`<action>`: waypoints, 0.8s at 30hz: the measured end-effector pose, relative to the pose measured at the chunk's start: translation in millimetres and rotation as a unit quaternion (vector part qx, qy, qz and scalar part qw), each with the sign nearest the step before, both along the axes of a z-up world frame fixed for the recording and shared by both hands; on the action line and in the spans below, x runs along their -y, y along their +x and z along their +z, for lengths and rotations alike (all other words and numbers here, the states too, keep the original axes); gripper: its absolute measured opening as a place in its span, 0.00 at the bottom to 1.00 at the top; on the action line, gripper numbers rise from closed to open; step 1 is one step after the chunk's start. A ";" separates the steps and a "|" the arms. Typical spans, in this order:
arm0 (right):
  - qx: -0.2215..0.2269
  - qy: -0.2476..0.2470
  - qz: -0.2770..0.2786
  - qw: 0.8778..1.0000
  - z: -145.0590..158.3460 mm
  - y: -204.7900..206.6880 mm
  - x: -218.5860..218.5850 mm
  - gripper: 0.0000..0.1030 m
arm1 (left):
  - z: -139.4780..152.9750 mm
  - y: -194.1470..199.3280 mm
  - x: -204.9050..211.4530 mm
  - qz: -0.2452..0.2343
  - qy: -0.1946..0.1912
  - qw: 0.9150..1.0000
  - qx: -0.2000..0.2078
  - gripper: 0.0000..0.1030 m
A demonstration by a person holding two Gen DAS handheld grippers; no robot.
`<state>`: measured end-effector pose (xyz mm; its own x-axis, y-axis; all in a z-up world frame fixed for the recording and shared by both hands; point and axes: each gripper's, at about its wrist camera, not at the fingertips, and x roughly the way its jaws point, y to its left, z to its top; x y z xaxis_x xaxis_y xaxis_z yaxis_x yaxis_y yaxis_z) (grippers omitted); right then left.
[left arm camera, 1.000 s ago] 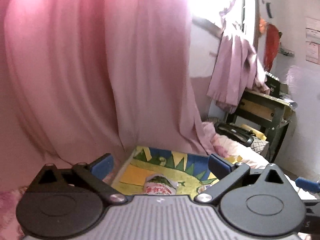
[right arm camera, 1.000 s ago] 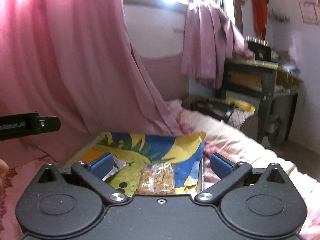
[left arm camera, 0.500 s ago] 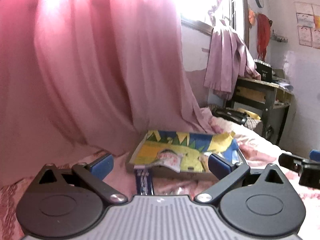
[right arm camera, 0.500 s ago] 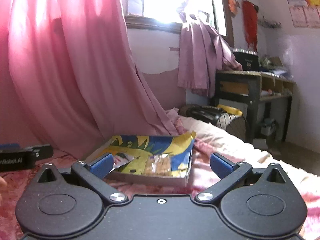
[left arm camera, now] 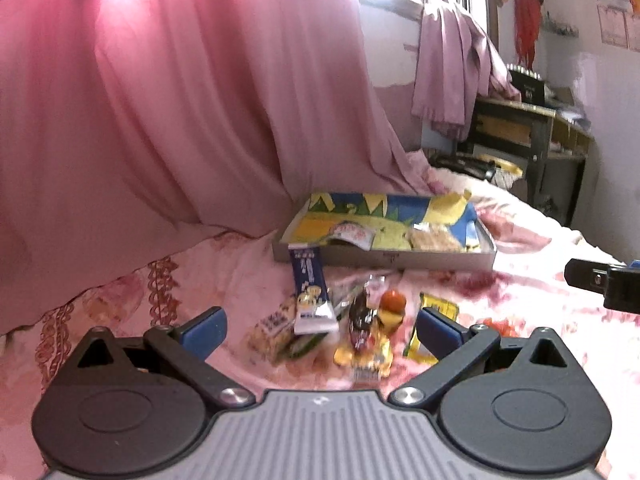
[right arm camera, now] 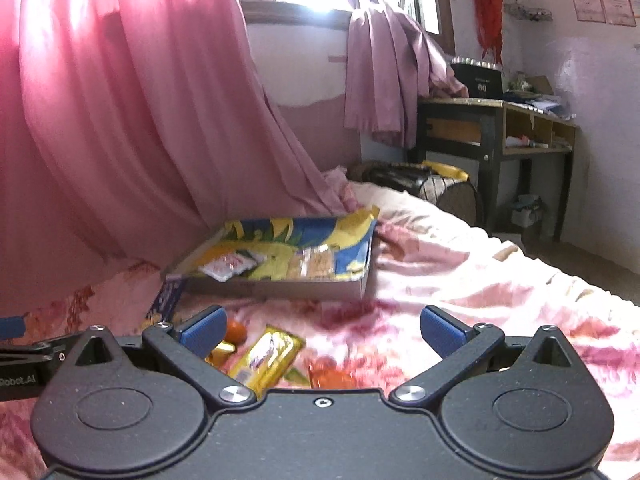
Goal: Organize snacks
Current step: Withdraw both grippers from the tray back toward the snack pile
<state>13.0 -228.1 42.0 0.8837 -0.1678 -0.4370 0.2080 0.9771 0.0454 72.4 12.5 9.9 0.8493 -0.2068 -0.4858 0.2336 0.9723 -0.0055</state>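
Note:
A flat tray (left arm camera: 384,258) (right arm camera: 280,288) lined with blue and yellow paper lies on the pink bedspread. Inside it sit a white-red packet (left arm camera: 354,236) (right arm camera: 226,264) and a clear pack of biscuits (left arm camera: 434,238) (right arm camera: 314,262). In front of the tray lie loose snacks: a blue-white bar (left arm camera: 310,288), a yellow-green pack (left arm camera: 272,330), a dark and gold wrapper (left arm camera: 362,340), an orange round sweet (left arm camera: 392,304) and a yellow bar (right arm camera: 266,356). My left gripper (left arm camera: 318,330) is open just behind this pile. My right gripper (right arm camera: 322,330) is open above the yellow bar, holding nothing.
A pink curtain (left arm camera: 180,100) hangs along the left and behind the tray. A dark desk (right arm camera: 496,128) stands at the right by the wall, with a black bag (right arm camera: 400,174) at the bed's far end. An orange wrapper (right arm camera: 332,376) lies near my right gripper.
Both grippers have pulled back from the tray toward the near side of the bed. The tray now looks farther off, and the loose snack pile has come into view between the fingers.

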 end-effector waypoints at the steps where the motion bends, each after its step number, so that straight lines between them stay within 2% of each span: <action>1: -0.008 -0.002 -0.002 1.000 -2.0 -1.5 -1.2 0.99 | -1.5 -2.3 -0.1 0.000 0.003 1.000 -0.004 1.00; 10: -0.077 0.003 0.009 0.997 -18.6 0.1 -9.0 0.99 | -18.8 -5.2 3.9 -0.003 0.030 0.997 -0.070 1.00; 16: -0.152 0.055 0.012 0.987 -36.2 9.0 -2.4 0.99 | -28.0 -6.4 3.6 -0.007 0.040 0.994 -0.106 1.00; 24: -0.183 0.092 0.013 0.979 -43.6 8.1 0.9 0.99 | -30.5 -4.3 -1.9 0.000 0.027 0.990 -0.141 1.00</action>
<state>21.2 -229.0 -1.6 0.6657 -0.0362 -0.7453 0.2177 0.9648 0.1476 68.1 14.4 -20.6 0.6789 -0.1747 -0.7132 0.2311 0.9728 -0.0183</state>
